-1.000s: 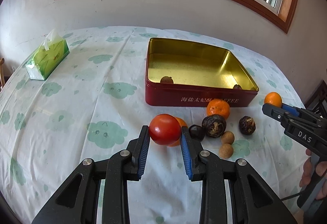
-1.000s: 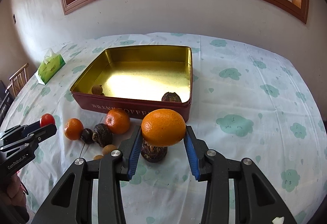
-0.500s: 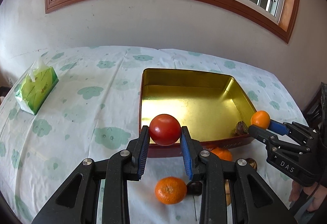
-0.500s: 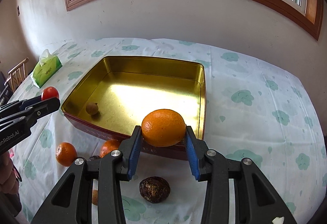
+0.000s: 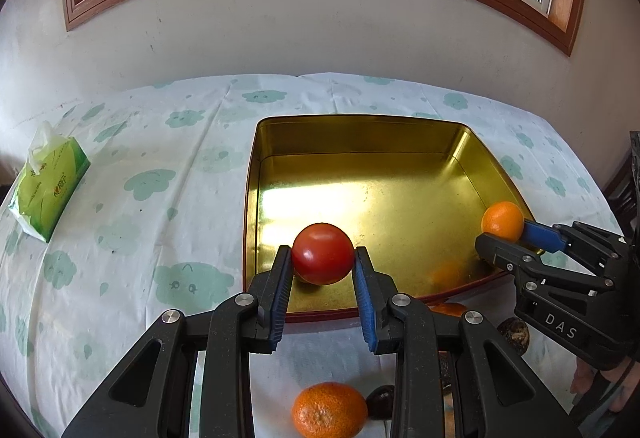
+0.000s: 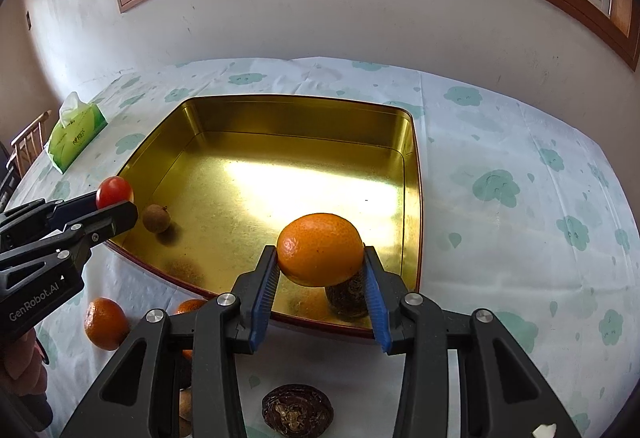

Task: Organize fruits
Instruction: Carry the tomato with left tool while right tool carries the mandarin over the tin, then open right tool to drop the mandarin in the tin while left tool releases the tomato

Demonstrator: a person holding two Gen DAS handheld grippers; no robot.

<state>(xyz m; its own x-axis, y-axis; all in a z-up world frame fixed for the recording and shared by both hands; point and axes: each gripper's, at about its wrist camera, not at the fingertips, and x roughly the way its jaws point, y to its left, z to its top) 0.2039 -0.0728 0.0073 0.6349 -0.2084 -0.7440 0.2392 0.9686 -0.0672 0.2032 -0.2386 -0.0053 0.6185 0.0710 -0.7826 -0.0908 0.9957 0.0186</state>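
Note:
My left gripper (image 5: 322,270) is shut on a red tomato (image 5: 322,253) and holds it over the near left corner of the gold tin (image 5: 360,142). My right gripper (image 6: 320,270) is shut on an orange (image 6: 320,249) and holds it over the tin's (image 6: 296,118) near right corner. In the right wrist view the tomato (image 6: 114,191) sits in the left gripper at the tin's left rim. In the left wrist view the orange (image 5: 502,220) sits at the tin's right rim. A small brown longan (image 6: 156,218) and a dark wrinkled fruit (image 6: 347,298) lie inside the tin.
On the cloud-print tablecloth in front of the tin lie a mandarin (image 5: 329,411), another mandarin (image 6: 105,323), a dark wrinkled fruit (image 6: 297,407) and small brown fruits. A green tissue pack (image 5: 48,186) lies at far left. A wall and window stand behind the table.
Both grippers have moved forward and up with their fruit, from above the loose fruits to over the tin's near corners. Both stay shut.

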